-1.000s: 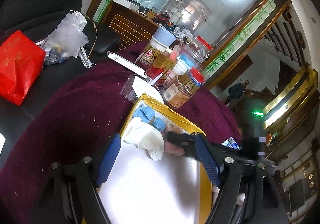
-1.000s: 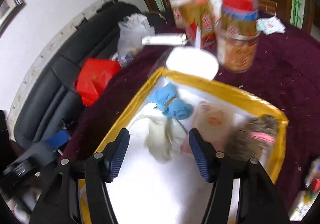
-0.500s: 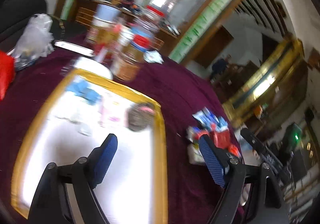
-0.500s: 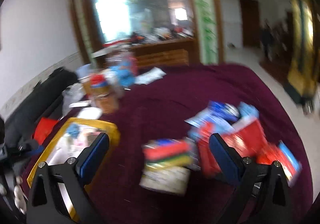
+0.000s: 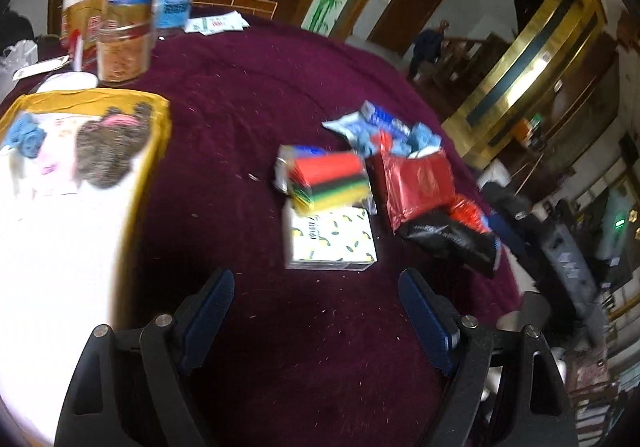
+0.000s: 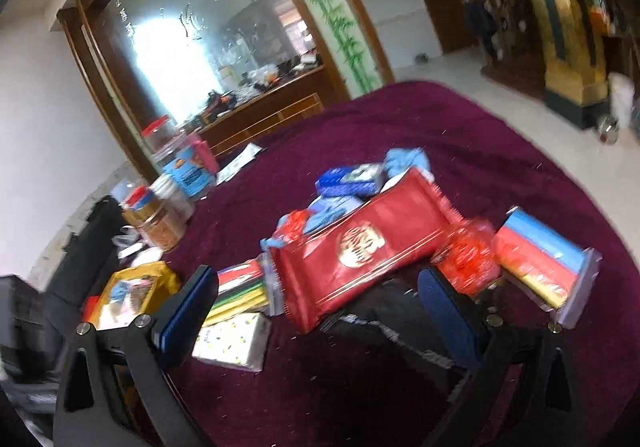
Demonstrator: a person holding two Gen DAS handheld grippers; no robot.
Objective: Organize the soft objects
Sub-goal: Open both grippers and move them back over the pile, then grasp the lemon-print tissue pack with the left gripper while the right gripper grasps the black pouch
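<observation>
A yellow-rimmed bin with a white floor holds blue socks, a pale pink cloth and a brown furry piece. On the maroon cloth lies a heap of packs: a striped sponge pack, a lemon-print tissue pack, a red foil bag and a black bag. My left gripper hovers open and empty in front of the tissue pack. My right gripper stands open around the near end of the red foil bag without touching it. A second striped pack lies to its right.
Jars and food tins stand behind the bin. The round table's maroon cloth drops off at the right edge. A black sofa sits left of the table. A person stands by stairs far off. White paper packets lie at the back.
Both grippers swung away from the yellow bin to the right, over to the heap of packs. The right gripper's jaws spread wider than a second ago.
</observation>
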